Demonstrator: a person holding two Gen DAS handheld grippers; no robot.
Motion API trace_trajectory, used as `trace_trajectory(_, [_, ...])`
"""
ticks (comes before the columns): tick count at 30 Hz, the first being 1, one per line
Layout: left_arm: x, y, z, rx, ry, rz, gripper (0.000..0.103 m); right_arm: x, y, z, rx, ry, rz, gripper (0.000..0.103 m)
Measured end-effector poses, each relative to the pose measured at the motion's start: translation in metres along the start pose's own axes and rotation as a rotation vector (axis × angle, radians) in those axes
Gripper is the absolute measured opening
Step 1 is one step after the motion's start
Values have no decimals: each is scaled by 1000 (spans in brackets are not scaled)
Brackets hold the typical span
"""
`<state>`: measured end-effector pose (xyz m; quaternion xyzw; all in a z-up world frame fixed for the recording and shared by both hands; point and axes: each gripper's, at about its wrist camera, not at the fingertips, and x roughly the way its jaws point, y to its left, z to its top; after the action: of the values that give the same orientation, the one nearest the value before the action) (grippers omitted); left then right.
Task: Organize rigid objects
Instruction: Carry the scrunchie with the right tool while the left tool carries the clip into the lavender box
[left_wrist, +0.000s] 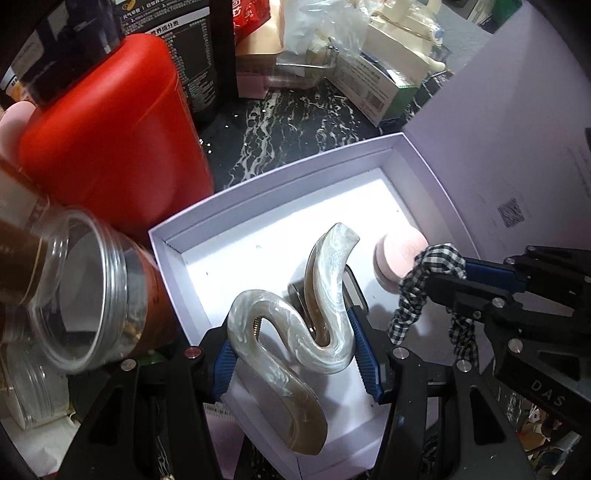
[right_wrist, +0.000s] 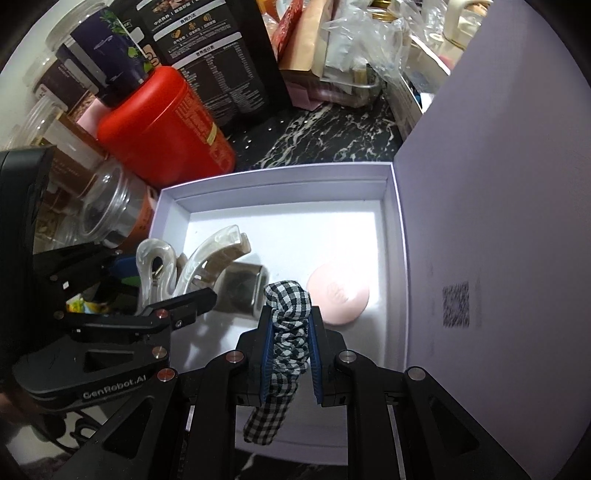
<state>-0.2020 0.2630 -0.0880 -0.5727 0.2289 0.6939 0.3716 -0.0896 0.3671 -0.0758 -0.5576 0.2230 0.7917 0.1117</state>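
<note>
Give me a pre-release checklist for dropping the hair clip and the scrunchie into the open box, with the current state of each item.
1. Left gripper grips the hair clip between its blue pads: ok.
2. Right gripper is shut on the checked scrunchie: ok.
3. Both held items sit over the white box, inside its walls: ok.
4. Free floor under the clip: not ok, a metal square object lies just beneath it.
5. Free floor under the scrunchie: cannot tell; the pink round disc lies close beside it.
6. Lid stands open, clear of both grippers: ok.
</note>
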Motion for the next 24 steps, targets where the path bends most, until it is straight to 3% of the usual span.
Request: trace_trajectory(24, [12,-8,28,27,-63,104,55,19,-6,18,5,-23,-86,20])
